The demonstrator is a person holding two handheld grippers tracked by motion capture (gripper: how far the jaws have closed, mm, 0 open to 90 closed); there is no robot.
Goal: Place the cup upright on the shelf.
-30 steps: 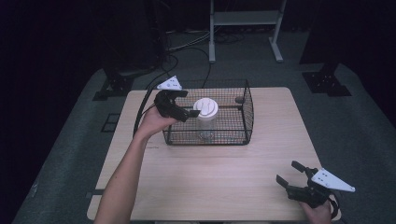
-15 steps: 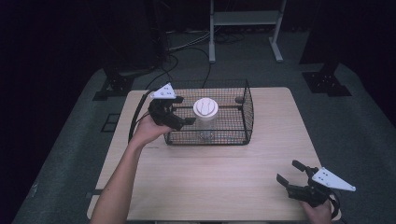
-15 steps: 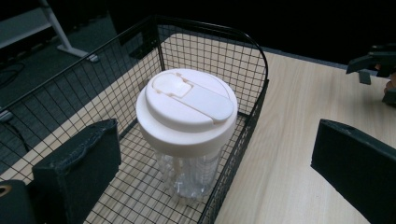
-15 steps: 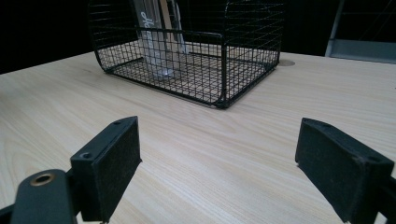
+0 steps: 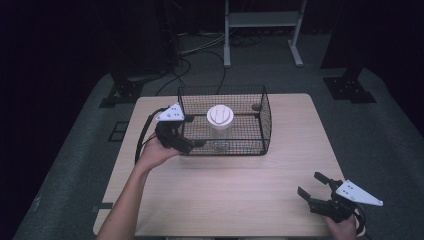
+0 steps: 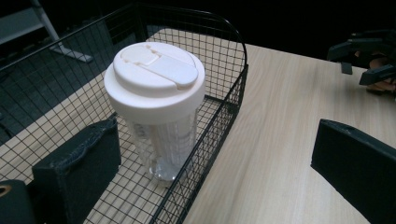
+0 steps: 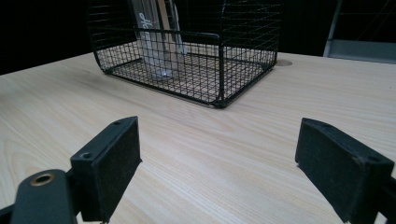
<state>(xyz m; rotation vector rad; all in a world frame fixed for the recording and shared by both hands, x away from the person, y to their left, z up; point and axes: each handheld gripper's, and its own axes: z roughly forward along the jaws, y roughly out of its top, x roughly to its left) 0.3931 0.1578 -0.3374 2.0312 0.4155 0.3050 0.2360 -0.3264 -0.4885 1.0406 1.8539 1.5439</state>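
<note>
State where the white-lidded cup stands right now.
In the high view the cup stands upright inside the wire basket, left of its middle, at the table's far side, with the open left tool beside the basket's left end.

We see a light wooden bench (image 5: pixel 240 200) standing on grey carpet (image 5: pixel 380 125). Behind it, a white metal stand (image 5: pixel 262 20) rises, black cables (image 5: pixel 197 50) trail over the floor, and black base plates (image 5: pixel 350 87) lie nearby.

My matt black, foam-like pads (image 7: pixel 109 163) hover over a pale, smooth wood-grain table (image 5: pixel 240 185); beyond, a thin black metal wire basket (image 5: pixel 265 112) holds a clear ribbed plastic tumbler (image 6: pixel 163 140) with a matt white plastic lid (image 6: pixel 154 74).
</note>
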